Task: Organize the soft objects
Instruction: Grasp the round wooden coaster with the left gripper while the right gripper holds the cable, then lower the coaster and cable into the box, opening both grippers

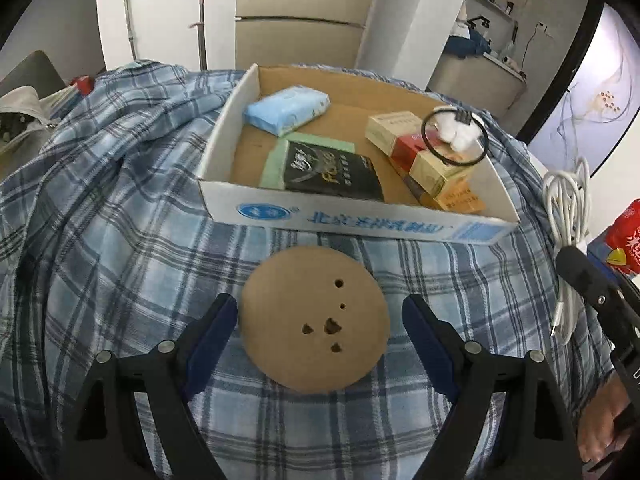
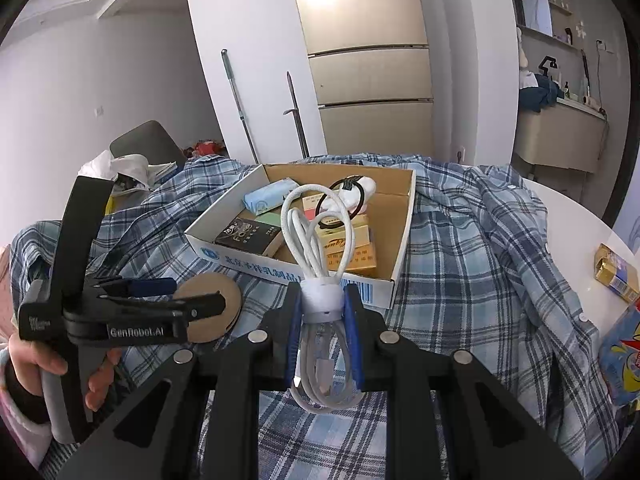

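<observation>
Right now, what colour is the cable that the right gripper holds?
White. The coiled cable with its white strap shows best in the right wrist view, clamped in the right gripper.

A coiled white cable [image 2: 320,264], bound by a white strap, stands upright, pinched at its waist between the right gripper's [image 2: 323,312] blue pads, loops fanning above them.

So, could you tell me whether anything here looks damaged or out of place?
The cardboard disc between the open left gripper fingers has ragged punched holes. The plaid shirt lies rumpled under the box.
</observation>
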Demonstrator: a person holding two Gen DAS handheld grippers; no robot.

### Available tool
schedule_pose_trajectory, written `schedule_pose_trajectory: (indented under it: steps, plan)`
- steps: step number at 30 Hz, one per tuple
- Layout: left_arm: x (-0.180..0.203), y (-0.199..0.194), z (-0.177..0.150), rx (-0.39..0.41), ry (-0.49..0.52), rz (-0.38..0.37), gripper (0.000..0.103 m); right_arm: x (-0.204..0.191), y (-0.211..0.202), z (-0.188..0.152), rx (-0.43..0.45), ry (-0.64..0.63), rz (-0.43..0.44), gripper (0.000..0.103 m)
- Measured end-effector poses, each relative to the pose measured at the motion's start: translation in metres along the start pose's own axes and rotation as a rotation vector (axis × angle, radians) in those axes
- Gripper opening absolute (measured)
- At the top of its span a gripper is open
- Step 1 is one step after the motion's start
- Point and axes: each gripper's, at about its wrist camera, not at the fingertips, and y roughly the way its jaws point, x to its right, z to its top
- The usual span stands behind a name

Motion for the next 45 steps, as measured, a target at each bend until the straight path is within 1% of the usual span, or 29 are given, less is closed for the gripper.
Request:
schedule_pose_trajectory:
  steps: [6,9,12,17,18,19,20,22,23,26,28,32,37,38,39,41,45]
  plan:
    - [0.003,0.005,-0.001,-0.02,0.01,0.016,0.087,0.002,0.001,0.0,-0.005,0.009,0.001,0.019]
    - [0.004,0.012,-0.001,-0.046,0.02,0.04,0.087,0.001,0.001,0.0,-0.007,0.009,0.001,0.019]
    - [0.008,0.016,-0.002,-0.059,0.055,0.072,0.088,0.001,0.001,0.0,-0.008,0.01,0.001,0.019]
    - [0.011,0.018,-0.002,-0.061,0.074,0.091,0.088,0.003,0.002,0.0,-0.007,0.015,0.0,0.019]
    - [0.011,0.016,-0.002,-0.052,0.073,0.086,0.085,0.003,0.002,-0.001,-0.009,0.014,-0.001,0.019]
    - [0.011,0.014,-0.003,-0.035,0.072,0.094,0.083,0.003,0.001,-0.001,-0.008,0.013,-0.002,0.019]
    - [0.011,0.009,-0.004,-0.009,0.074,0.1,0.083,0.003,0.001,0.0,-0.007,0.014,-0.001,0.019]
    - [0.012,-0.001,-0.006,0.03,0.083,0.053,0.083,0.003,0.001,0.0,-0.004,0.016,-0.002,0.019]
    - [0.014,-0.005,-0.008,0.049,0.087,0.041,0.083,0.004,0.001,0.0,-0.003,0.017,-0.002,0.019]
    - [0.017,-0.021,-0.013,0.143,0.104,0.017,0.083,0.004,0.001,-0.001,0.003,0.018,0.006,0.019]
    - [0.019,-0.033,-0.018,0.207,0.117,0.006,0.083,0.004,-0.003,-0.002,0.019,0.016,0.035,0.019]
    - [0.025,-0.063,-0.026,0.368,0.143,-0.014,0.083,0.001,-0.009,-0.002,0.055,0.0,0.045,0.019]
    - [0.024,-0.092,-0.031,0.503,0.146,-0.039,0.083,-0.004,-0.015,-0.002,0.086,-0.02,0.038,0.019]
    - [0.023,-0.098,-0.033,0.527,0.146,-0.041,0.083,-0.004,-0.017,-0.002,0.092,-0.022,0.037,0.019]
    - [0.024,-0.104,-0.036,0.555,0.146,-0.027,0.083,-0.004,-0.018,-0.002,0.099,-0.024,0.03,0.019]
    - [0.025,-0.118,-0.04,0.591,0.155,-0.014,0.083,-0.006,-0.024,-0.002,0.119,-0.033,0.021,0.019]
    - [0.027,-0.14,-0.045,0.622,0.172,-0.013,0.083,-0.014,-0.032,-0.002,0.155,-0.065,0.003,0.019]
